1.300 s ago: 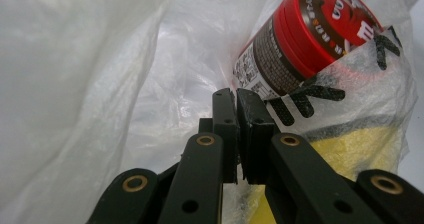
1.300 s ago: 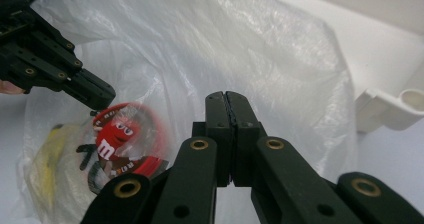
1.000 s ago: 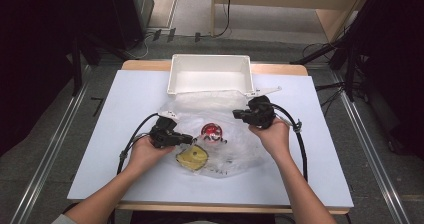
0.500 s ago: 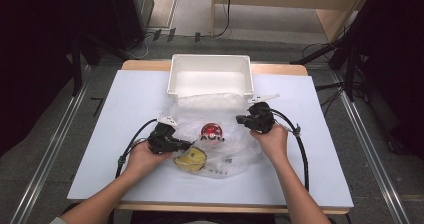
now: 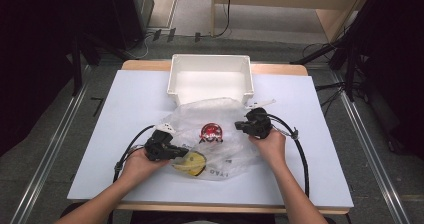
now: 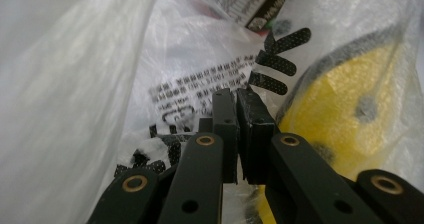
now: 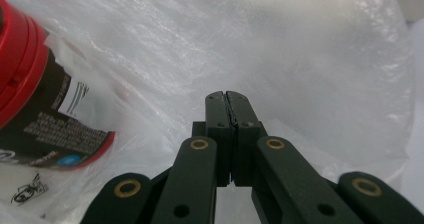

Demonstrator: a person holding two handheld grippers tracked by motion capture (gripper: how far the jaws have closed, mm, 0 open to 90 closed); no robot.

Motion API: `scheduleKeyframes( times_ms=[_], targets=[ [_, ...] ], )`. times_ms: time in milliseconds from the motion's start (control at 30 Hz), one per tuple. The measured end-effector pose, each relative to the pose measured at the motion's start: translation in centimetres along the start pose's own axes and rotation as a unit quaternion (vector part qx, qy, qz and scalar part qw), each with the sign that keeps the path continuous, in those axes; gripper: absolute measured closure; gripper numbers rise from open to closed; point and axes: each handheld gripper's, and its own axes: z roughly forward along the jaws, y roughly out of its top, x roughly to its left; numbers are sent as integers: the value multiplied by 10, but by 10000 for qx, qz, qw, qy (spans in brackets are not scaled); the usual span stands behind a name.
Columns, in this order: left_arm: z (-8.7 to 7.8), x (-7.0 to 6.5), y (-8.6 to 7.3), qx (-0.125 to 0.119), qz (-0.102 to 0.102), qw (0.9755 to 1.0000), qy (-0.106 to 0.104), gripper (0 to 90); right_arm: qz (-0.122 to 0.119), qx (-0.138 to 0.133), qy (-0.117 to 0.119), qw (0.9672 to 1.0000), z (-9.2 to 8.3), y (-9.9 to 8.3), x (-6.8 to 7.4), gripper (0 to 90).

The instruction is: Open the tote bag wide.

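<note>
A clear plastic bag (image 5: 222, 111) lies puffed up on the white table (image 5: 125, 104). Inside it are a red-lidded can (image 5: 211, 132) and a yellow sponge (image 5: 192, 163). My left gripper (image 5: 182, 151) is at the bag's left edge, shut on the film. In the left gripper view its jaws (image 6: 236, 91) pinch the printed bag (image 6: 75, 84), with the sponge (image 6: 340, 119) just to the right. My right gripper (image 5: 239, 125) is shut on the bag's right edge. In the right gripper view its jaws (image 7: 227, 95) meet against the film (image 7: 300, 49), and the can (image 7: 30, 84) is at the left.
A white bin (image 5: 172, 79) stands at the back of the table, just behind the bag. Black cables (image 5: 300, 154) loop from both grippers across the table. Bare tabletop lies to the left and right of the bag.
My right gripper has come down toward the table, and the bag's raised right side has sunk with it. My left gripper has shifted slightly along the bag's left edge.
</note>
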Motion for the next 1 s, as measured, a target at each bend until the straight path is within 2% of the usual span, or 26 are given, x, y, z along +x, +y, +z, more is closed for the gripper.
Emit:
scheduleKeyframes(
  times_ms=[67,200,300,367,500,533,767,900,1000],
  targets=[
    [-2,-2,-3,20,36,10000,17,884,-13,26,-20,10000,0,-3,0,900],
    [-9,0,-9,68,-36,10000,23,884,2,29,-51,10000,-1,-7,0,900],
    [-17,6,-15,46,-121,9998,145,887,-108,67,-198,9997,-1,-11,-1,900],
    [-20,9,-16,35,-124,9997,183,889,-49,65,-190,9998,-2,-12,-1,900],
    [-26,17,-19,-15,-280,9992,297,892,-103,13,-328,9994,-4,-14,-4,900],
    [-28,19,-20,-21,-318,9990,306,893,-114,-3,-441,9990,-5,-15,-6,900],
    [-36,30,-24,-70,-489,9982,328,898,23,-59,-553,9985,-9,-19,-13,900],
    [-39,36,-27,-119,-600,9975,355,900,22,-63,-668,9977,-12,-20,-16,900],
    [-41,38,-28,-134,-610,9974,369,900,31,-78,-694,9976,-14,-22,-18,900]
  ],
)
